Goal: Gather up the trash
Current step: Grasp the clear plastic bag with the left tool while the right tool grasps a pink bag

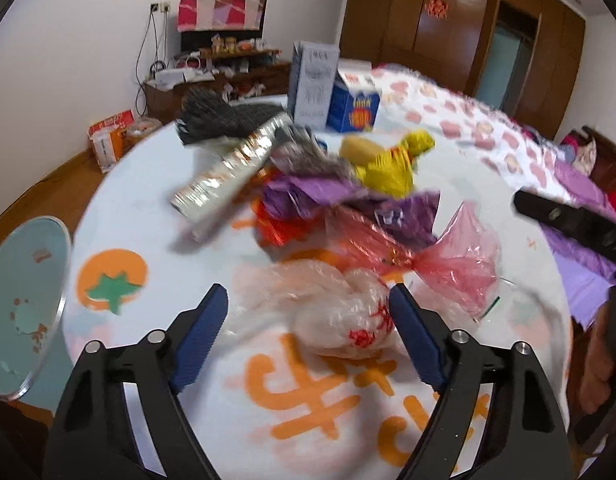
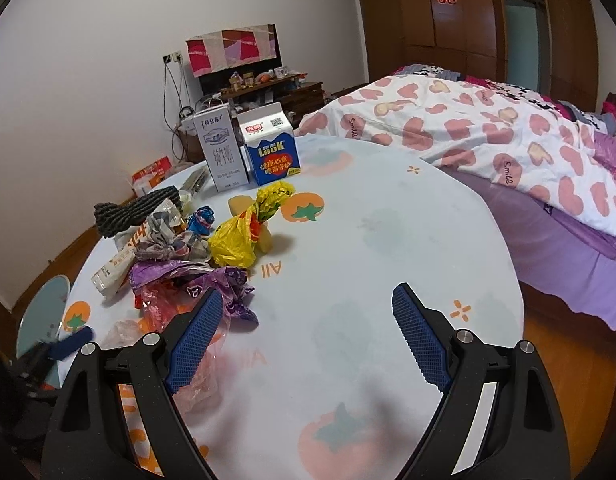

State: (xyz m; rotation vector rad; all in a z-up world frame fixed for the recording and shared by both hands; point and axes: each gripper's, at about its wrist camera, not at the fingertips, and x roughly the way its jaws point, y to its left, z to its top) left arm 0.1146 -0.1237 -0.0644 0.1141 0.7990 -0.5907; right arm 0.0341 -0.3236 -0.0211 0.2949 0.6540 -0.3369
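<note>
Clear crumpled plastic bag [image 1: 339, 316] lies on the bench [image 2: 387, 240] between our wide-open left claw [image 1: 308, 328], which grips nothing, so we can close on it. Our right claw [image 2: 308, 340], equally open and empty, hovers beside the heap.

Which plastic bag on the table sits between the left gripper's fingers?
The whitish clear bag with red print, between the open left gripper; the pink bag and purple bag lie farther.

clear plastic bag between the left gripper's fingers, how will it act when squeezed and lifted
The clear plastic bag looks thin and crumpled, so it will probably collapse and hang floppy. It seems light for its bulk. The film may slip, though the left gripper, open around it, has ridged pads.
</note>
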